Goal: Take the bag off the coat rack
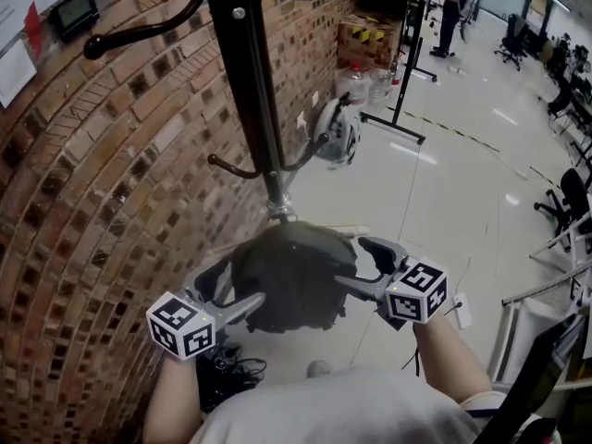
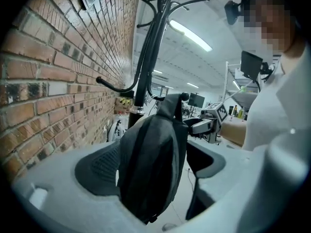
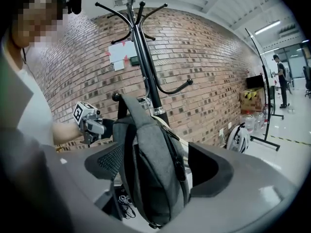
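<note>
A dark grey backpack hangs by its top strap from a low hook of the black coat rack, close to the brick wall. My left gripper stands open at the bag's left side, and my right gripper stands open at its right side. The left gripper view has the bag between the wide jaws of that gripper, with a gap at the right pad. The right gripper view likewise has the bag inside the spread jaws of that gripper, not pressed.
The brick wall runs along the left. A helmet, water bottles and a cardboard box sit by the wall beyond the rack. A black floor stand is at the right, cables lie below the bag.
</note>
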Available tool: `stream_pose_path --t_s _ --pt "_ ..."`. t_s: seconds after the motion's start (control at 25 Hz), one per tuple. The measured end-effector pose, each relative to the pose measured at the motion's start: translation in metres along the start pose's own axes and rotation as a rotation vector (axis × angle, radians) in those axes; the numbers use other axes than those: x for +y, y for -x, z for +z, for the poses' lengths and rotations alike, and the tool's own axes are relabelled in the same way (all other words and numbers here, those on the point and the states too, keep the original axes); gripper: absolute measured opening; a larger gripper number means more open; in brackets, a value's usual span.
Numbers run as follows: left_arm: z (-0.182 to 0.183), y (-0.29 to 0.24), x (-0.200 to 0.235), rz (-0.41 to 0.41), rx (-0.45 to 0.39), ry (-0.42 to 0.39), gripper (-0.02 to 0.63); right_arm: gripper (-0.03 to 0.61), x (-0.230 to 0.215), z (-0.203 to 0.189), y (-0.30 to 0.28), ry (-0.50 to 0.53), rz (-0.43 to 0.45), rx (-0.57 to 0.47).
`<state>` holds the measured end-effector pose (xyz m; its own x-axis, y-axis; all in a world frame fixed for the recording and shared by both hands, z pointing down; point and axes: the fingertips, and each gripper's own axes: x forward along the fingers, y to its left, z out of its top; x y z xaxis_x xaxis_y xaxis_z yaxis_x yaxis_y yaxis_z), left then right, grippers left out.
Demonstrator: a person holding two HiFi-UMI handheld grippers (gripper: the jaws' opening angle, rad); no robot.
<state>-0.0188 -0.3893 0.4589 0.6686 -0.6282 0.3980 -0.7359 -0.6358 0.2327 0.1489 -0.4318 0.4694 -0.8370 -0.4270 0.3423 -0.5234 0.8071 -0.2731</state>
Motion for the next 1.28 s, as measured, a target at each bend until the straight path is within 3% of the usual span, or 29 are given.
stream_pose_path --t_s 0.12,0.32,0.56,0.64,0.76,0.96,1.28 --pt "-0.01 -0.015 0.007 -0.021 0.04 0.001 0.461 0.451 -0.007 -0.007 -0.014 -0.004 0.034 0.024" --pt "-0.021 -0.029 0.012 -0.036 0.058 0.019 0.463 0.456 -0.005 -0.022 -0.032 -0.018 0.075 0.065" --pt "-0.025 -0.035 0.015 -0.061 0.028 0.076 0.459 0.445 -0.011 -0.036 -0.044 -0.034 0.054 0.089" --pt "-0.026 -0.035 0.015 -0.069 0.033 0.088 0.452 0.42 -0.011 -0.036 -0.044 -0.041 0.055 0.089" --pt "-0.026 -0.035 0.015 -0.071 0.034 0.104 0.393 0.368 -0.011 -0.037 -0.043 -0.061 0.043 0.088" --pt "-0.024 -0.033 0.011 -0.059 0.03 0.151 0.267 0.215 -0.008 -0.035 -0.039 -0.078 -0.012 0.096" --pt "0.01 -0.013 -0.006 -0.048 -0.003 0.106 0.215 0.164 0.01 -0.004 -0.02 -0.064 -0.013 0.051"
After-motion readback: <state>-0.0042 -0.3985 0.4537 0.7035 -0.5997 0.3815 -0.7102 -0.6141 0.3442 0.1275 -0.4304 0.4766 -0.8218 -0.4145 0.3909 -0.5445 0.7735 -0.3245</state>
